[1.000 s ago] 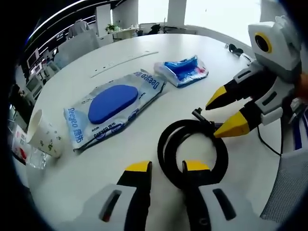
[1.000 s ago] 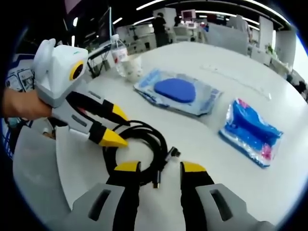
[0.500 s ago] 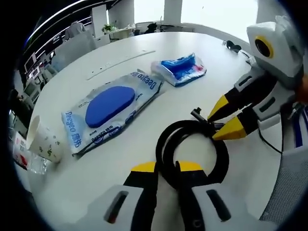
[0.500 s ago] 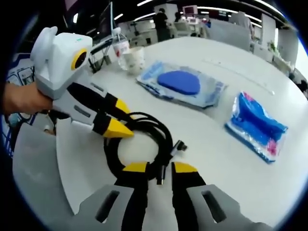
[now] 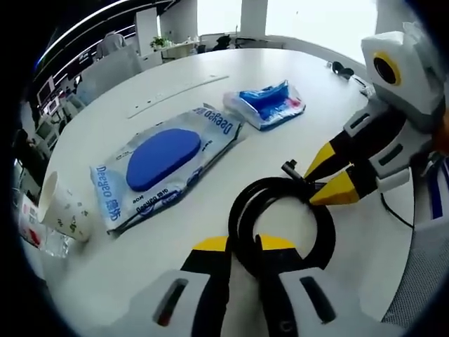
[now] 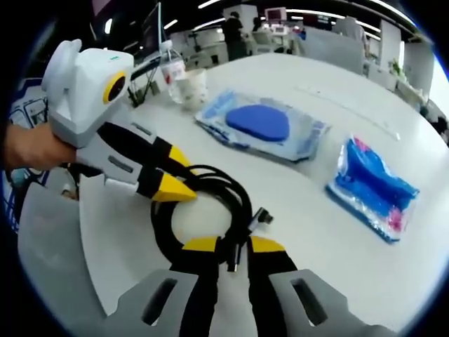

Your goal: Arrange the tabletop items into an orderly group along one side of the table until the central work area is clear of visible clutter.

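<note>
Items counted on the surface point(image 5: 210, 84)

One coiled cable point(image 5: 280, 217), one wipes pack point(image 5: 165, 158), one blue packet point(image 5: 270, 103), one paper cup point(image 5: 64, 207), one bottle point(image 6: 170, 67) are seen.

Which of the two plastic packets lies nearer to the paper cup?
The large wet-wipes packet with the dark blue oval lid; the small blue packet lies farther off.

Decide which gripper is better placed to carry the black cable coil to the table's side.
Either could, with a slight lean to the left gripper: its jaws pinch the coiled cable across the bundled loops. The right gripper grips beside the loose plug ends.
</note>
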The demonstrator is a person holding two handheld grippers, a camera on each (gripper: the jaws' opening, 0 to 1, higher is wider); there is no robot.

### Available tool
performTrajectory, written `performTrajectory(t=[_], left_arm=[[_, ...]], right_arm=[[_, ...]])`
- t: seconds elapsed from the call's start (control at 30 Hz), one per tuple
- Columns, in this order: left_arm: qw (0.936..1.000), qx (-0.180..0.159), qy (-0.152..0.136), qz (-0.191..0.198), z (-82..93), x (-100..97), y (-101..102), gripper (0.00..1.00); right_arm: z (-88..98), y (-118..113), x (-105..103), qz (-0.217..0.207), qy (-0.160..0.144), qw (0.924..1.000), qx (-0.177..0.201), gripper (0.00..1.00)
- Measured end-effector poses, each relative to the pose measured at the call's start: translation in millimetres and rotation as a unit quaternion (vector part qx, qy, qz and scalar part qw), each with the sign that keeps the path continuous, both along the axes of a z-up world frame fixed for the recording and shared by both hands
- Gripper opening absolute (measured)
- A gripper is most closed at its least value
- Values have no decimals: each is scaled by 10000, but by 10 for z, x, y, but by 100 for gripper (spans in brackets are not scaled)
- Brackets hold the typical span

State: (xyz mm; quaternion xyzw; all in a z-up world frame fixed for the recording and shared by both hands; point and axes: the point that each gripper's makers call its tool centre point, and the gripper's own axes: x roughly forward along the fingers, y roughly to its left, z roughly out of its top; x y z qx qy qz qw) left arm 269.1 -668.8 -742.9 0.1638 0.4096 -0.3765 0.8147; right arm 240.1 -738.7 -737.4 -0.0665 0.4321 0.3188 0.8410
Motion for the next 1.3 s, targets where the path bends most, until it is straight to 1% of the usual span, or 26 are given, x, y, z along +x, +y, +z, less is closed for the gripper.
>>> performTrajectory(t=[0.23,0.27,0.3,0.33,0.37,0.4,0.5,0.53,0.6,0.73,0.87,1.07,1.1,1.13,1.2,1.3], left_arm=[[10000,-26,1,18,7,0,-3,13],[10000,-22,-53,24,19,12,2,14],[9999,-15,-136,14,34,31,6,18],[9998,-26,-191,28,48,46,14,22],[9998,-48,-198,52,54,53,19,26],[9997,-75,-213,90,66,65,28,31],[9994,-82,-327,107,98,86,51,39],[9992,-95,-369,114,115,93,61,41],[9991,-99,-386,139,127,100,74,44],[9986,-171,-430,239,171,108,102,48],[9981,-201,-525,260,220,116,123,54],[9966,-361,-691,269,325,112,122,66],[9965,-401,-684,282,340,107,117,71],[9955,-543,-715,307,376,107,91,74],[9954,-572,-698,314,387,90,95,81],[9958,-536,-688,268,380,64,102,84]], right_arm=[[11,-4,5,-24,-2,10000,21,11],[13,-5,6,-36,-2,10000,33,11],[15,-11,8,-41,-15,10000,37,12],[26,-27,27,-23,-107,9999,30,12],[46,-27,35,-24,-165,9998,61,14],[73,-28,42,-62,-205,9997,110,17],[109,-43,76,-111,-323,9993,135,27],[131,-48,92,-123,-402,9990,137,31],[144,-48,108,-153,-446,9987,172,37],[178,-47,109,-180,-490,9983,244,45],[215,-48,94,-168,-567,9979,267,48],[256,-61,65,-182,-577,9977,310,50],[263,-63,64,-189,-581,9976,321,52],[277,-67,61,-200,-591,9975,335,54],[299,-72,63,-218,-631,9972,347,58],[323,-78,55,-191,-685,9970,313,61]])
